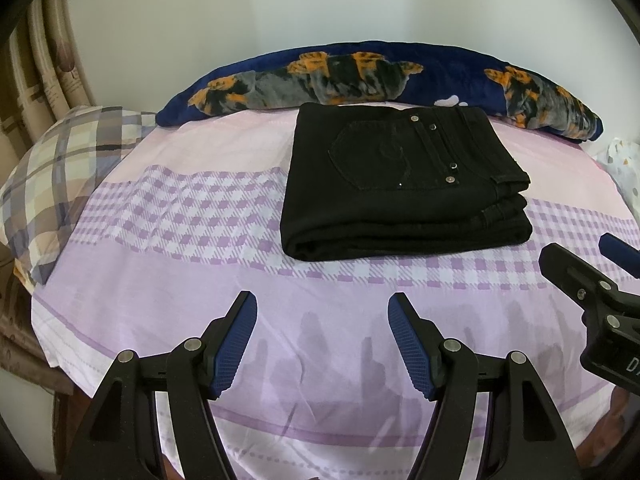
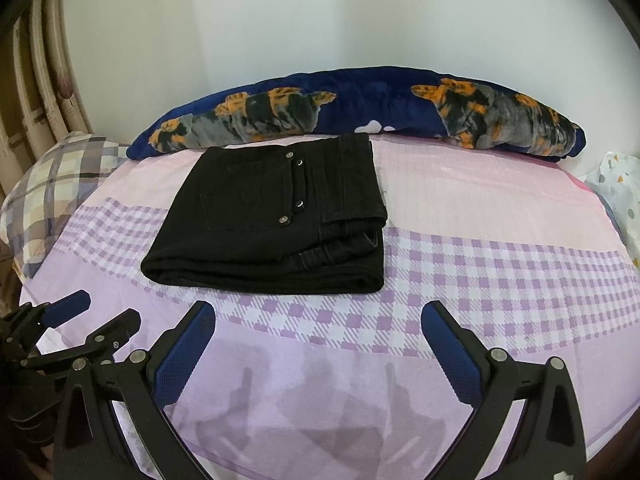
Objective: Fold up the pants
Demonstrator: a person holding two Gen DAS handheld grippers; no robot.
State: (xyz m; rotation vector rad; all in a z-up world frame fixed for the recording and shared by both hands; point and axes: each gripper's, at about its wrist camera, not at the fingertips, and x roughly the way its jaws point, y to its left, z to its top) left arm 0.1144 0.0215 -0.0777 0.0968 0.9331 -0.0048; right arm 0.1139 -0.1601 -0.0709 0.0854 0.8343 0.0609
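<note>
black pants [image 1: 400, 188] folded into a compact stack on the bed [image 1: 160, 208], just in front of the navy blanket roll [image 1: 360, 76], pocket side up. left tongs [image 1: 322, 344] apart, nothing held, short of the pants. right tongs [image 2: 318, 354] likewise apart, nothing held, near the pants' front edge.

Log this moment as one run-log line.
pants: folded, on bed | left gripper: open, empty | right gripper: open, empty
</note>
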